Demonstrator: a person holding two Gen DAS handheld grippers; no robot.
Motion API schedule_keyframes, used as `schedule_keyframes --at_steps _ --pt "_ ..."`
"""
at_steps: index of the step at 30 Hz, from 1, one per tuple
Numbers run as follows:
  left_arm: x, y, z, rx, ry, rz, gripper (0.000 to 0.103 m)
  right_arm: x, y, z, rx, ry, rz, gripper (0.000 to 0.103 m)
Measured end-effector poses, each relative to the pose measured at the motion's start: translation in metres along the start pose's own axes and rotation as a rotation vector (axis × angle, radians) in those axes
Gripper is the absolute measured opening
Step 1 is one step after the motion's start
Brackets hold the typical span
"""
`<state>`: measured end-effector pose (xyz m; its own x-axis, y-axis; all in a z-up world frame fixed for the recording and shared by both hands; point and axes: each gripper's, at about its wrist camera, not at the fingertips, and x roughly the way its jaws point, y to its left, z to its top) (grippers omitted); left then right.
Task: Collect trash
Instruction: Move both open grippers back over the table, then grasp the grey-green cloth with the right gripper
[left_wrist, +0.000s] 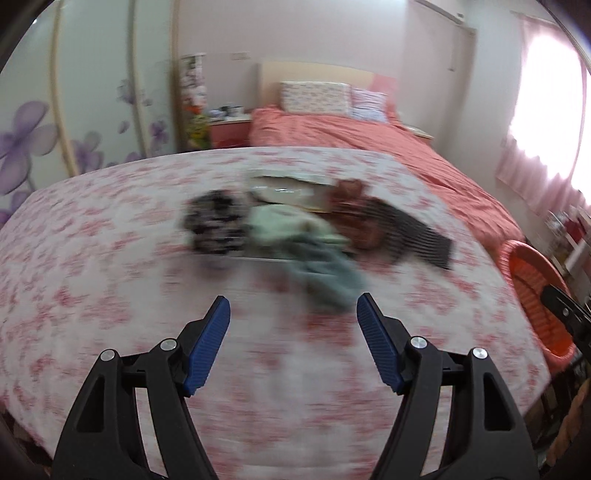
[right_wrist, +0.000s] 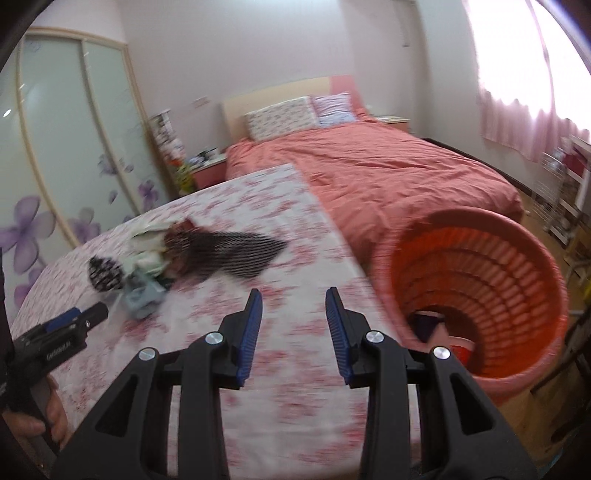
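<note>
The trash pile (left_wrist: 288, 236), a blurred heap of crumpled pale, black-patterned and brown scraps, is lying on the floral-covered counter (left_wrist: 110, 258) just ahead of the left hand-held gripper (left_wrist: 293, 314), whose jaws are standing wide apart and empty. The right hand-held gripper (right_wrist: 293, 306) is hovering part-open, gripping nothing. An orange basket (right_wrist: 517, 280) is standing to its right, beside the counter.

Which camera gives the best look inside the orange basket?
The right wrist view: the orange basket fills its right side with the mouth facing the camera, so the ribbed inner wall and some items at the bottom show. The left wrist view catches only part of it at the right edge, partly behind the other claw.
</note>
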<state>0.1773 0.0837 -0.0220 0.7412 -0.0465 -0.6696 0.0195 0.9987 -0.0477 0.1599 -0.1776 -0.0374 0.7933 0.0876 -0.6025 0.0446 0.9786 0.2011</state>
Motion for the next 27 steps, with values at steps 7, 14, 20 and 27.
schedule_keyframes --at_steps 7,14,20,27 --pt "0.011 0.062 0.006 -0.099 0.024 0.062 0.070 0.030 0.065 0.003 -0.076 0.048 0.102 0.036" --pt "0.030 0.078 0.008 -0.104 0.062 0.049 0.068 0.061 0.119 0.004 -0.133 0.101 0.183 0.034" --pt "0.033 0.085 0.007 -0.098 0.067 0.039 0.068 0.094 0.145 -0.006 -0.175 0.181 0.176 0.034" --pt "0.040 0.087 0.006 -0.102 0.081 0.030 0.068 0.111 0.144 -0.016 -0.157 0.233 0.183 0.013"
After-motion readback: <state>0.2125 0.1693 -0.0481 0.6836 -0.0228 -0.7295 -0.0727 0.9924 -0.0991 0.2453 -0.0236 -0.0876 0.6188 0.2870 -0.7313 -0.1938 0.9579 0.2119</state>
